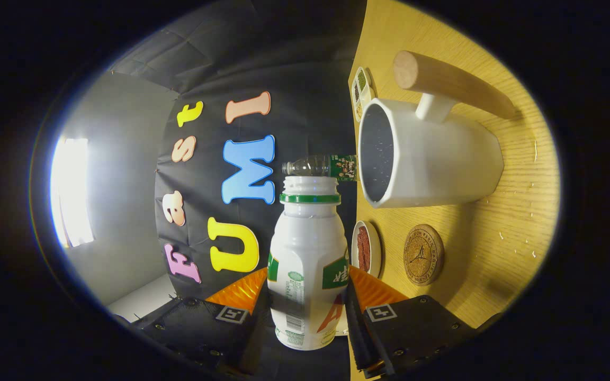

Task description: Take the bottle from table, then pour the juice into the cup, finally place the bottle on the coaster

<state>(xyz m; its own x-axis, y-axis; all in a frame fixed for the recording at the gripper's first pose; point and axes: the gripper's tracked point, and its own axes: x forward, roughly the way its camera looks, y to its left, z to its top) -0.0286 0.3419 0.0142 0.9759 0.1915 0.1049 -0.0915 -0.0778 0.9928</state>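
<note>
Holding: tongs [307, 312] clamped on bottle [307, 264], its long axis along the fingers. Cup [427, 159] mouth lies just beyond the bottle's open neck.

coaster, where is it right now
In the gripper view the round cork coaster lies bare on the wooden table, just past the gripper holding the bottle, between a small dish and the white cup.

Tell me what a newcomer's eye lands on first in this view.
First, the white juice bottle, uncapped, clamped between the fingers of the gripper. Just past its mouth sits the white cup with a wooden handle. Beside the cup on the wooden table lies the round cork coaster.
</note>
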